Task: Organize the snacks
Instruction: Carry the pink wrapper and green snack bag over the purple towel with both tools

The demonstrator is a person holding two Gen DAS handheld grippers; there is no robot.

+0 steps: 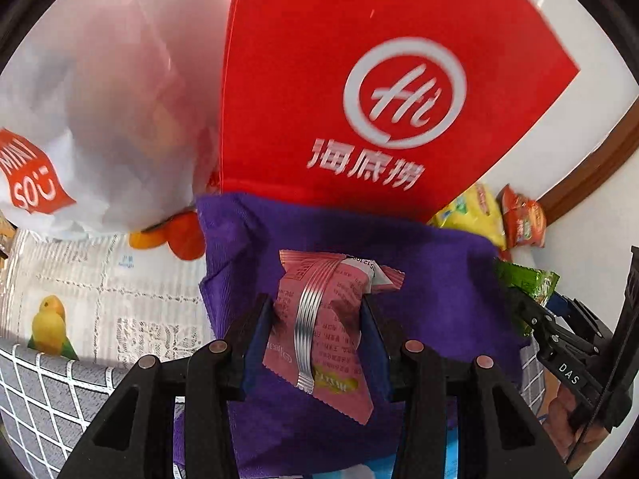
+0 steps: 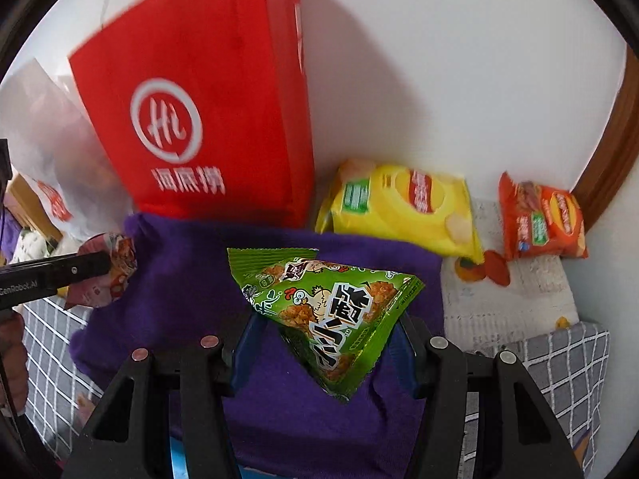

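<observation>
- Pink snack packet, flat with tiny print and a shiny silver stripe down its back, sits squeezed between the left gripper jaws, partly closed.
- Green snack packet, a puffy triangle with a cartoon chicken on it, is pinched the same way by the right gripper.
- Under both lies a purple cloth bag.
- Behind stands a red bag with a white "Hi" circle.
- Right of it lean a yellow chip bag and an orange chip bag.

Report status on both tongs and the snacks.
Left tongs shut on pink snack packet. Right tongs shut on green snack packet. Both over purple bag. Nothing blocking.
</observation>
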